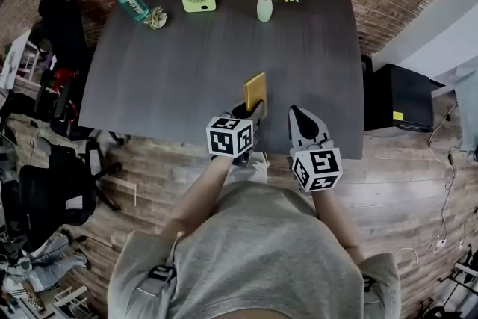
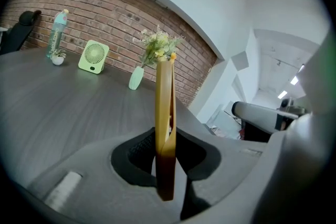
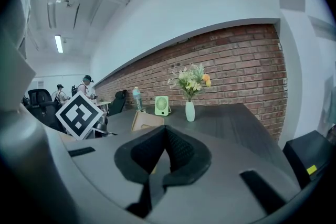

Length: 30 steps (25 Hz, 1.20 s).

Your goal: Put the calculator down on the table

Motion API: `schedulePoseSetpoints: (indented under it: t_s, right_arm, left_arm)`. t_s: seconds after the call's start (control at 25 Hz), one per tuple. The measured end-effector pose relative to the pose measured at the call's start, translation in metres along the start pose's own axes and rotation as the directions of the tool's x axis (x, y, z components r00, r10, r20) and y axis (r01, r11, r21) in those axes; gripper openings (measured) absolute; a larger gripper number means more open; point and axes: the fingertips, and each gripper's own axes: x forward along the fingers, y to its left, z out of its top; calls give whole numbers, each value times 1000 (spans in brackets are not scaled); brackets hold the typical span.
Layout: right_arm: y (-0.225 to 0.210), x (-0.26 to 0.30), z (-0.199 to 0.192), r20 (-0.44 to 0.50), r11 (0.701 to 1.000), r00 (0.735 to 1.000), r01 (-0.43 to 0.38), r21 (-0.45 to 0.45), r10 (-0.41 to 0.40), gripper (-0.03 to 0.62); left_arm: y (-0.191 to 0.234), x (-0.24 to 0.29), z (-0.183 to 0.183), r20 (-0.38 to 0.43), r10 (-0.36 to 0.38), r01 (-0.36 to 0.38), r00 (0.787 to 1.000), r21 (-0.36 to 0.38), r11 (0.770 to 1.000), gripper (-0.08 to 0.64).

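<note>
Left gripper (image 1: 252, 114) has the calculator (image 1: 255, 92) clamped between its pads: jaws part-way closed, pressing on the two broad faces near the lower end, with most of the body sticking out past the tips. The calculator stands upright over the near edge of the table (image 1: 179, 71), and in the left gripper view we see it edge-on as a thin yellow slab (image 2: 164, 107). Right gripper (image 1: 300, 116) sits just beside it, jaws together with nothing between them (image 3: 163, 165). Handling, our estimate: a stiff, flat, light plastic case with smooth faces that could slide in the pads if tilted. A grip across the thin dimension low on the body, as now, looks adequate, and we judge it best laid flat, since it would tip if left on edge. Hard to read: the gripper hides the lower end, so we cannot tell whether it touches the table or hangs just above. We also cannot tell which face carries the keys and display. The right gripper view shows only a tan corner (image 3: 144, 120) behind the jaw.
</note>
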Motion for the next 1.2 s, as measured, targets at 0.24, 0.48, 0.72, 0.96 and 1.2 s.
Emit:
schedulePoseSetpoints:
  t_s: [0.24,0.48,0.72,0.96,1.2]
  right_arm:
    - [-12,26,3,-21,1000,1000,10,8,-10,3]
    - [-22,45,0,-45,1000,999,24,20,-23,3]
    - [-27,57,-5,-71,999,997,30,28,-28,3]
    - [-32,65,-8,-87,999,996,32,32,-29,3]
    - [-37,70,-6,-95,999,995,38,34,-35,3]
  left_arm:
    - [14,30,5,-62,-8,8,998,-4,1000,83]
    - [28,52,1,-126,-8,6,992,-9,1000,83]
    - [36,69,-4,-177,-7,5,984,-11,1000,83]
    - [38,79,-1,-192,-32,25,981,-40,999,84]
    - [43,90,0,-212,-25,13,977,-56,998,92]
